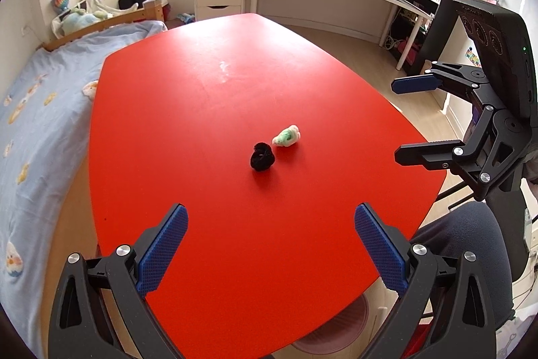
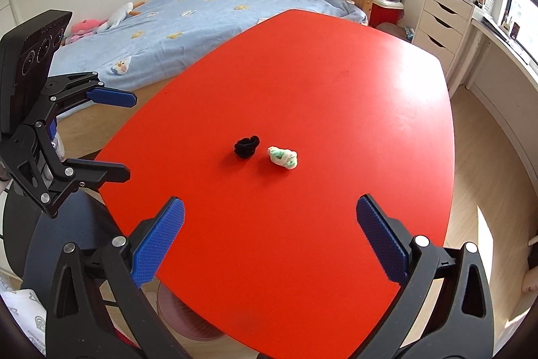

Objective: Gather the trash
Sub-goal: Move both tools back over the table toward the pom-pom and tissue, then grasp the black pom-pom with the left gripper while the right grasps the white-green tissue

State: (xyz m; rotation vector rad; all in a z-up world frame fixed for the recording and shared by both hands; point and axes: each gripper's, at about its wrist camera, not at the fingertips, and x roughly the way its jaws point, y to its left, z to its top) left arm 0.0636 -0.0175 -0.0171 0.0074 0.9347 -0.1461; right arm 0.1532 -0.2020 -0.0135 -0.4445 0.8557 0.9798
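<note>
Here the black wad [image 1: 262,156] and green-white wad [image 1: 286,137] lay side by side on the red table [image 1: 208,96], well ahead of both grippers. The left gripper [image 1: 270,244] and right gripper [image 2: 270,238] gaped empty (neither clearly nearer).

A red table [image 1: 235,90] with rounded edges fills the middle of both views. Two small things lie on it near the centre of each frame, just beside each other but apart: a black wad [image 1: 262,156] of fuzzy stuff and a white-and-green wad [image 1: 286,136]. In the left wrist view the black one sits lower left of the pale one; in the right wrist view it sits to its left. A faint whitish smear [image 1: 223,68] marks the top above them.
</note>
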